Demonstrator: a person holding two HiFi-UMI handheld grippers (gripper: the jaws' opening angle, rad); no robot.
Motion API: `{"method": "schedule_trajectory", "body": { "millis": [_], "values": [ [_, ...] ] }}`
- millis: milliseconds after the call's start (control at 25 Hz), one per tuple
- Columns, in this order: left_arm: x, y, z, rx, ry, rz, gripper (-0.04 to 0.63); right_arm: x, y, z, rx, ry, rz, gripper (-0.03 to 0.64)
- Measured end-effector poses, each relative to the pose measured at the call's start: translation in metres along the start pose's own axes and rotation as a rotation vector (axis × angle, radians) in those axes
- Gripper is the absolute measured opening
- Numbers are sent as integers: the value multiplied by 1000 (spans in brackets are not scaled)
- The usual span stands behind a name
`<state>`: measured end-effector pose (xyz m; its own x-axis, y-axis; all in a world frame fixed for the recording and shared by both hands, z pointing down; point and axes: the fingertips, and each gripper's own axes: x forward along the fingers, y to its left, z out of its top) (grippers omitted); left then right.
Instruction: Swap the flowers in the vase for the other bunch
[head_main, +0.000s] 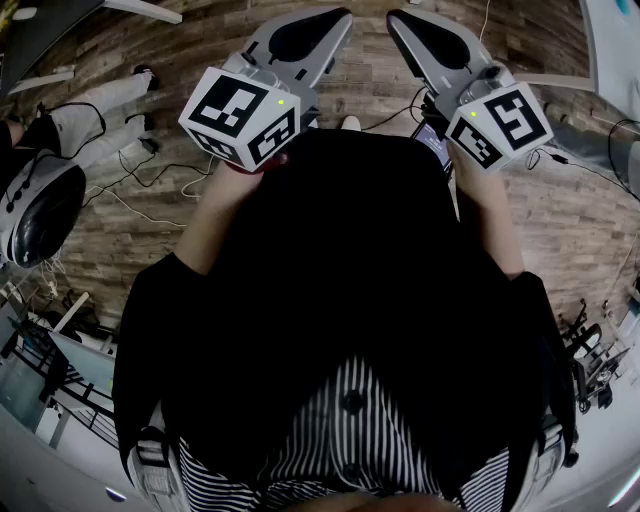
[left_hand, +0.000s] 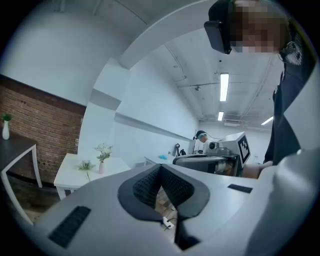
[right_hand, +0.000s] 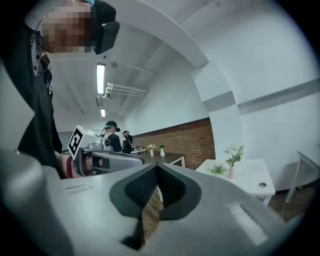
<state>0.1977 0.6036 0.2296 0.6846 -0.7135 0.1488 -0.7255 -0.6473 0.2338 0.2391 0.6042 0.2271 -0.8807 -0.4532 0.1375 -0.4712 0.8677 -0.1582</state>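
Far off stands a small white table (left_hand: 67, 172), also seen in the right gripper view (right_hand: 250, 175). A pale vase (left_hand: 102, 167) on it holds white flowers (left_hand: 103, 150); the same vase (right_hand: 231, 172) and its flowers (right_hand: 233, 152) show in the right gripper view. A second green bunch (left_hand: 86, 165) lies on the tabletop beside the vase and shows again in the right gripper view (right_hand: 217, 170). My left gripper (head_main: 340, 15) and right gripper (head_main: 395, 18) are held close to my chest, side by side, above the wood floor. Both point roughly level, are shut, and hold nothing.
Cables (head_main: 150, 180) trail over the wooden floor, and a white rounded device (head_main: 40, 210) sits at the left. A dark table (right_hand: 167, 159) with two small vases stands by the brick wall. Another person with a headset (right_hand: 111, 135) works in the background.
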Motion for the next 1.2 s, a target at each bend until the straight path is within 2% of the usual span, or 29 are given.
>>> {"method": "schedule_trajectory", "body": {
  "millis": [240,480,680,920,1200],
  "values": [
    [7,-1,-3,6,4,-5,8,-11,-14,-3,35,-18,-6,3],
    [15,-9,-3,38,21,-26,8,-33,-29,-7,33,0,42,3],
    [21,-6,-4,27,25,-14,8,-41,-42,-12,56,-17,54,3],
    [35,-26,-15,5,50,-74,8,-39,-45,-16,93,-26,43,3],
    [49,9,-7,-19,24,-76,8,-17,-56,-11,96,-15,63,3]
  ]
}}
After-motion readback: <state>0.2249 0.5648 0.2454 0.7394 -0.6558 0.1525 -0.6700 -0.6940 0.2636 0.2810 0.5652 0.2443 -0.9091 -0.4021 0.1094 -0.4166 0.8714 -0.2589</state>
